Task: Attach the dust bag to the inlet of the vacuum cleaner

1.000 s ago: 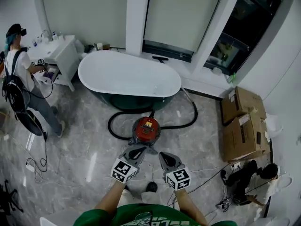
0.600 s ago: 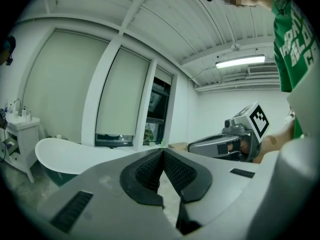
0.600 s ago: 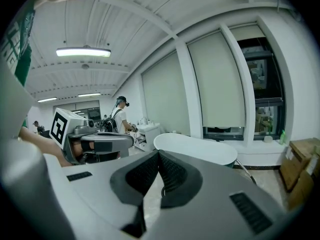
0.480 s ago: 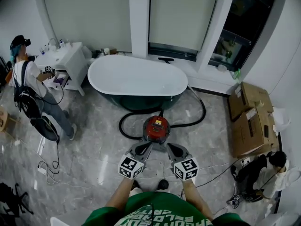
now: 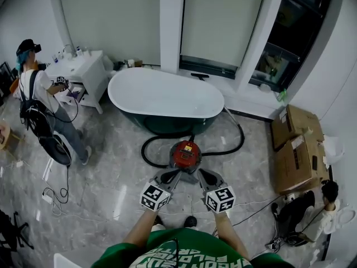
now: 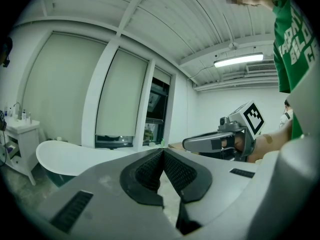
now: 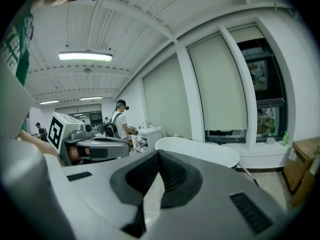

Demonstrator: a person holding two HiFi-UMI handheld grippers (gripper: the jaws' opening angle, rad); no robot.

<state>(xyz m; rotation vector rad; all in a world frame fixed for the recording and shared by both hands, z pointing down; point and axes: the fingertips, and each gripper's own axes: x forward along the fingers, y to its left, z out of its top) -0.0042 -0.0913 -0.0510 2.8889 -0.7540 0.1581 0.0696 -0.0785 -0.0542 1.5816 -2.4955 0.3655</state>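
A red round vacuum cleaner (image 5: pixel 186 153) stands on the marble floor in front of the bathtub, with its black hose (image 5: pixel 153 142) curling round it. No dust bag shows in any view. My left gripper (image 5: pixel 172 176) and right gripper (image 5: pixel 200 174) are held side by side just short of the vacuum, both pointing at it. Both are shut with nothing between the pads. In the left gripper view the jaws (image 6: pixel 162 154) meet at the tips, and the right gripper (image 6: pixel 192 144) shows at the right. In the right gripper view the jaws (image 7: pixel 158 156) also meet.
A white bathtub (image 5: pixel 165 100) lies behind the vacuum. A person (image 5: pixel 42 108) stands at a white cabinet (image 5: pixel 83 71) at the left. Cardboard boxes (image 5: pixel 298 144) sit at the right, another person (image 5: pixel 312 208) crouches at the lower right. Cables (image 5: pixel 56 194) trail over the floor.
The head view has shifted, so the bathtub and vacuum sit a little further right and up. Both grippers have risen slightly and stay shut, side by side.
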